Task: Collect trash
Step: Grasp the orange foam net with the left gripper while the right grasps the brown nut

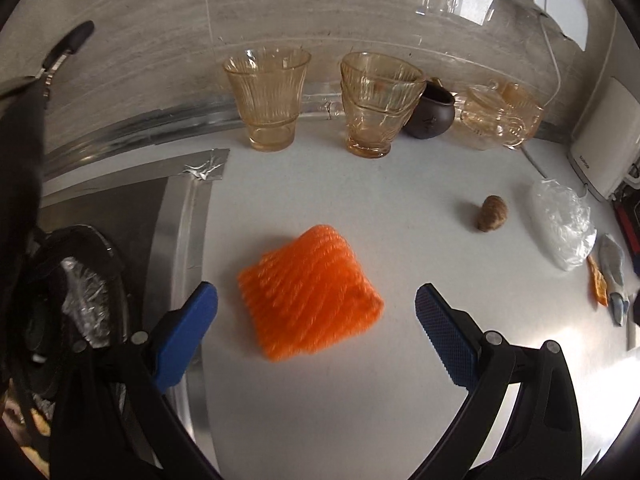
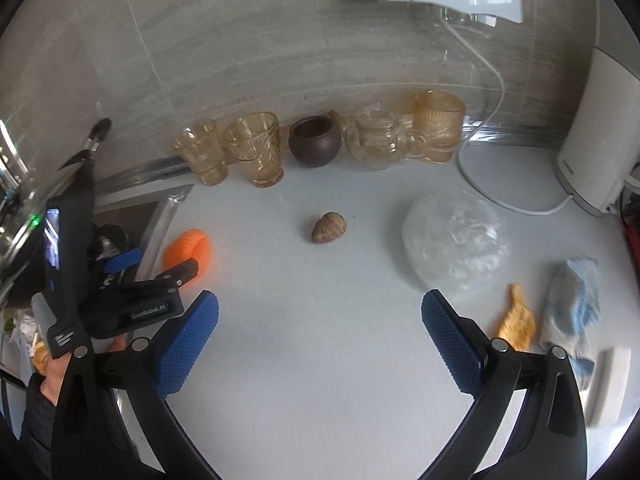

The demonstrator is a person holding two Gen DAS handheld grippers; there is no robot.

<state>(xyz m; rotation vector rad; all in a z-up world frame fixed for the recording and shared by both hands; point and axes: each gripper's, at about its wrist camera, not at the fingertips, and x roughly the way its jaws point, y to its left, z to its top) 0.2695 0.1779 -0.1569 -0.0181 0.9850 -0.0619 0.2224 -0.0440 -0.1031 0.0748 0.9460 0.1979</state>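
An orange foam net lies on the white counter, between and just beyond the open fingers of my left gripper; it also shows in the right wrist view. A brown nut shell, a crumpled clear plastic bag, an orange peel scrap and a blue-white cloth lie to the right. My right gripper is open and empty above the bare counter. The left gripper shows in the right wrist view.
Amber glasses, a dark brown pot and a glass teapot stand along the back wall. A sink with a black bag is at the left. A white appliance and its cable stand at the right.
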